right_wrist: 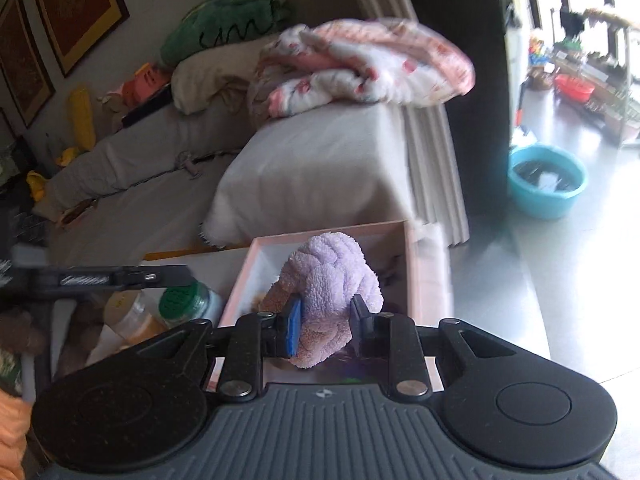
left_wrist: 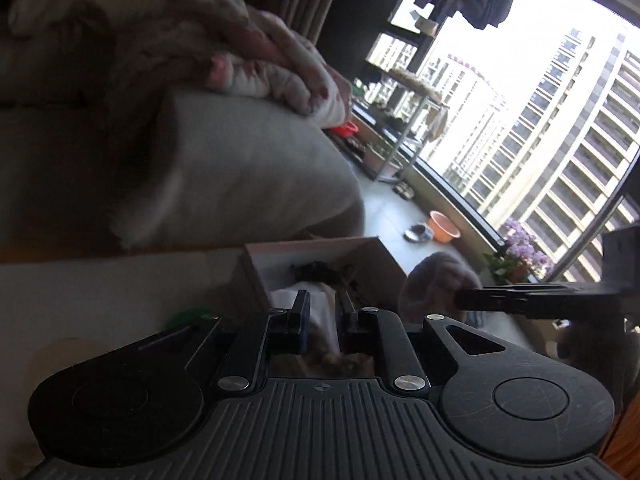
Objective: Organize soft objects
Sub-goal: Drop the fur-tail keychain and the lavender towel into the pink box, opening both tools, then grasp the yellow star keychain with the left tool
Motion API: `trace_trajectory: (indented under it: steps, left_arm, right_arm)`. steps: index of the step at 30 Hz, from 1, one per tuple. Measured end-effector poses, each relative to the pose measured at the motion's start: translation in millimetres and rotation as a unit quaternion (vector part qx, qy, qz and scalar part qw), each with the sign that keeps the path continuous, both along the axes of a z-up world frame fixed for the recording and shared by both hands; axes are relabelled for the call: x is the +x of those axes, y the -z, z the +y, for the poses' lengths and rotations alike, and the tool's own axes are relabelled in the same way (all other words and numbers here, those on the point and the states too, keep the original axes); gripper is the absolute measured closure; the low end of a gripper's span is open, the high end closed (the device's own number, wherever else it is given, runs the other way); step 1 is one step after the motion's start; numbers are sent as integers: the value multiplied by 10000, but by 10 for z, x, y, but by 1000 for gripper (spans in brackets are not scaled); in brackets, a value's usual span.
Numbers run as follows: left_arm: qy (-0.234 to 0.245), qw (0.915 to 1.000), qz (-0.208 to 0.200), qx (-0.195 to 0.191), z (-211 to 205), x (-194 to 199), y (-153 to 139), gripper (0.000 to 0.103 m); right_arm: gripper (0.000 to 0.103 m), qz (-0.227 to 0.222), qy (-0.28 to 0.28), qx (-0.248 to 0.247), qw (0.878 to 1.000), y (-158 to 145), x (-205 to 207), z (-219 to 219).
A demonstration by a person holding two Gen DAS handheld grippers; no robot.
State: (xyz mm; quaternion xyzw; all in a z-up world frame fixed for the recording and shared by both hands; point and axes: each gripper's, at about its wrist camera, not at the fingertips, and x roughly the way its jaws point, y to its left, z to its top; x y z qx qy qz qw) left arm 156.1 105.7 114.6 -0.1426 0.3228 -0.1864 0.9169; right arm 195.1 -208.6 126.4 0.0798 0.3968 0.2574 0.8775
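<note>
The right claw (right_wrist: 325, 322) is clamped on a lavender plush towel (right_wrist: 330, 280), held just above an open pink-rimmed box (right_wrist: 412, 264) that sits on a pale surface (right_wrist: 180, 258). To its left stand a green-lidded jar (right_wrist: 185, 300) and the left claw (left_wrist: 323, 312), whose fingers are drawn together on a strip of light cloth (left_wrist: 326, 320). Beyond the box lies a bed (right_wrist: 320, 168) with a crumpled pink-and-white blanket (right_wrist: 368, 64) and a green cushion (right_wrist: 228, 24). Farther right, a blue basin (right_wrist: 546, 180) rests on the grey floor (right_wrist: 560, 280).
</note>
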Motion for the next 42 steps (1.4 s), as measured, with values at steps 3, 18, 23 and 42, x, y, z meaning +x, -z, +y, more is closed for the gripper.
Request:
trace_trajectory:
  steps: [3,18,23,42]
  left_arm:
    - [-512,9971,-300,484,388,-348,-56,88]
    - [-1392,9825,347,1191,1625,-1169,588,88]
    - [-1130,9872,397,1049,1556,-1195,830,88]
    - [-551,9911,609,1050,1109,-1215,1141,87]
  right_arm:
    - [79,496,-109,-19,9987,286,272,396]
    - [46,218,136,-1005,9946,502,135,1029]
    - [39,-463,35,-1016,9937,301,-420,921]
    - [37,-605,-1099,-1091,9861,869,-1782,1312]
